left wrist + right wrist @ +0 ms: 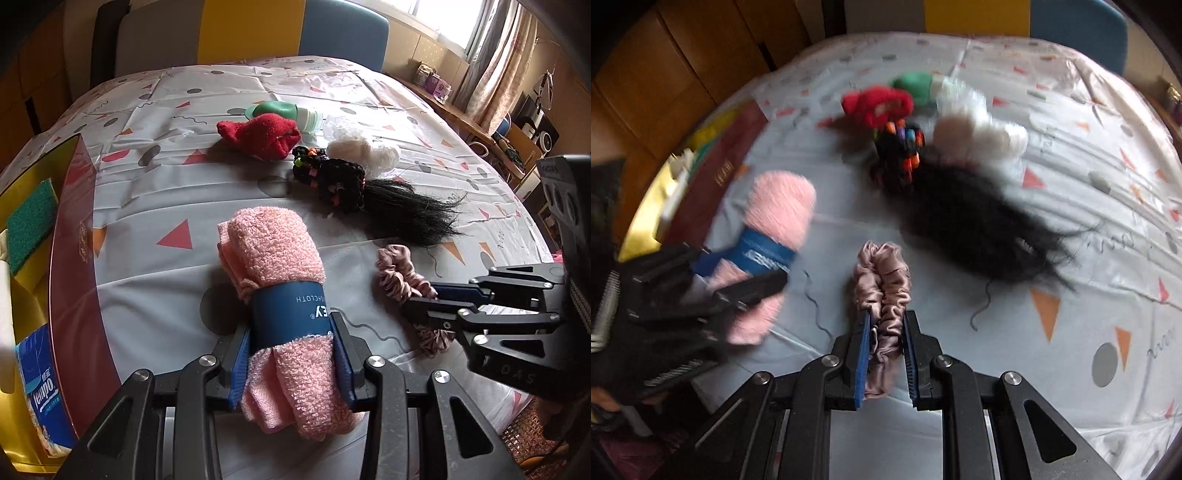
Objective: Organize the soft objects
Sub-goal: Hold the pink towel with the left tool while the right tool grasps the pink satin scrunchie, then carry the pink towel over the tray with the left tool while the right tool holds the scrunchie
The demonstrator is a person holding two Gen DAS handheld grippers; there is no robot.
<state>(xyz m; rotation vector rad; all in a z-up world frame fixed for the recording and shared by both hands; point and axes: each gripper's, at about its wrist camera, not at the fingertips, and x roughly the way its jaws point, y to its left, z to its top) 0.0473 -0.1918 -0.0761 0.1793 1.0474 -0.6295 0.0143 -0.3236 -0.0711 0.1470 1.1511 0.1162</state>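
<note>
Gripping now: we hold one soft thing in each gripper, both over the patterned tablecloth point(155, 206).
Left gripper point(293, 363): we have its blue pads clamped on the rolled pink washcloth point(273, 251), pressing on either side of the dark blue paper band point(291, 314) around the roll.
Pink washcloth: it points away from us along the left fingers, its far end just short of the black hair piece point(402, 210), its near end bulging out behind the pads.
Right gripper point(886, 354): we have its jaws closed tight on the mauve satin scrunchie point(882, 280), squeezed narrow between the blue pads; the scrunchie's far loop sticks out past the fingertips.
Scrunchie from the left wrist view: it sits just right of the washcloth point(397, 277), with the right gripper's fingers reaching in over it from the right.
Black hair piece: it lies beyond the scrunchie, its braided end with coloured beads point(325, 177) turned toward the red fuzzy sock point(260, 134).
Red sock: it lies beyond the hair piece, touching a green and white bottle-like item point(284, 110).
White fluffy bundle point(364, 149): just right of the red sock, touching the hair piece.
Dark red box point(70, 258): left of the washcloth, holding a green sponge point(29, 225) and a blue Tempo tissue pack point(40, 391).
Right wrist view: we see it blurred.
</note>
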